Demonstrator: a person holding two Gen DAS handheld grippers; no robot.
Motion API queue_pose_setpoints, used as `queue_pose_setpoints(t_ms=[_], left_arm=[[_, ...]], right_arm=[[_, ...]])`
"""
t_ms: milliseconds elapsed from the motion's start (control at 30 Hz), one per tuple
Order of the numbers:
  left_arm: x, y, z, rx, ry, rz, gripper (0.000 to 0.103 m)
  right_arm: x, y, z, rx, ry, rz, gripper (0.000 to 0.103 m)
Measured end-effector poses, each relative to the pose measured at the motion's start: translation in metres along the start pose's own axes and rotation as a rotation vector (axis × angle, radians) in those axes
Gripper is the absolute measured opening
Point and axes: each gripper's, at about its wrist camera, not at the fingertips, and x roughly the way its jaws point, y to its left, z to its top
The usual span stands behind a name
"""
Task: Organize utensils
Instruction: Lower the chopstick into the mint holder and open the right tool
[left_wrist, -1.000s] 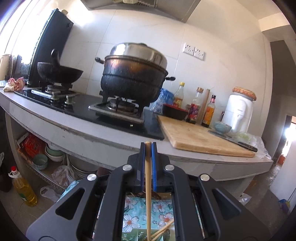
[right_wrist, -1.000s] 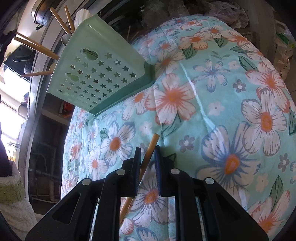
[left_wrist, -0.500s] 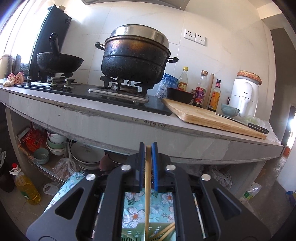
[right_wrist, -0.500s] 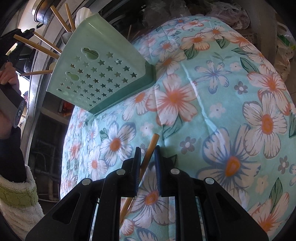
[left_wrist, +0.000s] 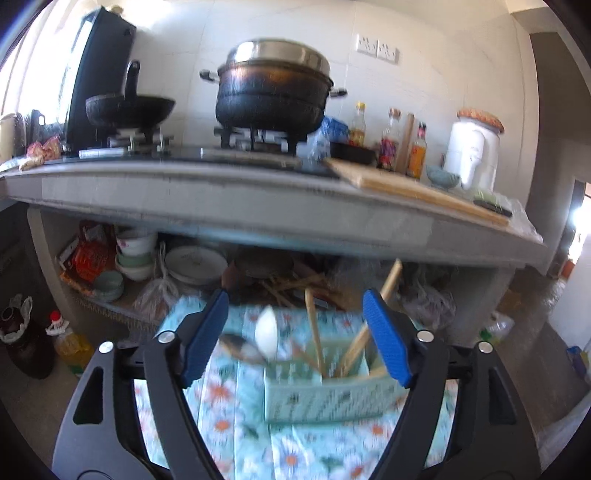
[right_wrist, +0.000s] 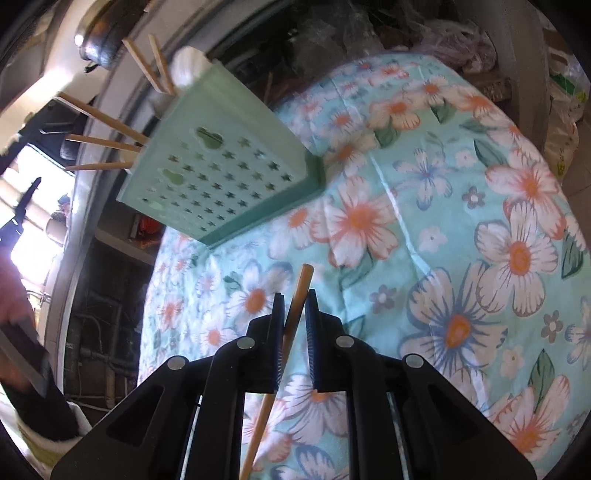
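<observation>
Here the right gripper (right_wrist: 295, 310) clamps a chopstick (right_wrist: 291, 325) pointing up-forward, while the left gripper (left_wrist: 295, 332), just opened, gapes empty.

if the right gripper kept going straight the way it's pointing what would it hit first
Probably the floral turquoise tablecloth: the right gripper, shut on a wooden chopstick, aims down at bare cloth. The chopstick tip would likely touch first. The mint-green perforated plastic utensil holder stands farther off, up and left, though depth is unclear.
</observation>
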Motion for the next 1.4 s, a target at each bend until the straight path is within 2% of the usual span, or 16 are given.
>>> queue_pose_setpoints(t_ms=[100, 233, 367, 433, 567, 733, 900, 1067, 1300, 1400], left_arm=[[-0.005, 0.010, -0.039, -0.006, 0.135, -0.034, 0.079], [-0.007, 0.028, -0.092, -0.045, 0.263, -0.003, 0.079], [-0.010, 0.044, -0.133, -0.061, 0.324, 0.054, 0.079], [-0.011, 0.050, -0.145, -0.064, 0.354, 0.056, 0.079], [-0.015, 0.056, -0.155, -0.062, 0.374, 0.066, 0.079], [-0.020, 0.060, -0.154, -0.075, 0.374, 0.068, 0.081], [-0.025, 0.061, -0.153, -0.061, 0.363, 0.078, 0.083], [-0.024, 0.071, -0.155, -0.079, 0.373, 0.103, 0.083], [-0.021, 0.084, -0.156, -0.109, 0.387, 0.120, 0.083], [-0.020, 0.087, -0.155, -0.114, 0.383, 0.123, 0.083]], right_arm=[[-0.023, 0.015, 0.002, -0.047, -0.048, 0.025, 0.009], [-0.054, 0.038, 0.008, -0.119, -0.097, 0.046, 0.007], [-0.087, 0.073, 0.023, -0.223, -0.163, 0.056, 0.007], [-0.104, 0.097, 0.034, -0.284, -0.206, 0.068, 0.007], [-0.134, 0.141, 0.059, -0.380, -0.307, 0.091, 0.007], [-0.162, 0.196, 0.100, -0.458, -0.515, 0.074, 0.007], [-0.149, 0.229, 0.136, -0.458, -0.667, 0.033, 0.007], [-0.111, 0.245, 0.156, -0.419, -0.779, -0.105, 0.007], [-0.059, 0.248, 0.154, -0.426, -0.849, -0.270, 0.007], [-0.043, 0.245, 0.150, -0.460, -0.836, -0.312, 0.008]])
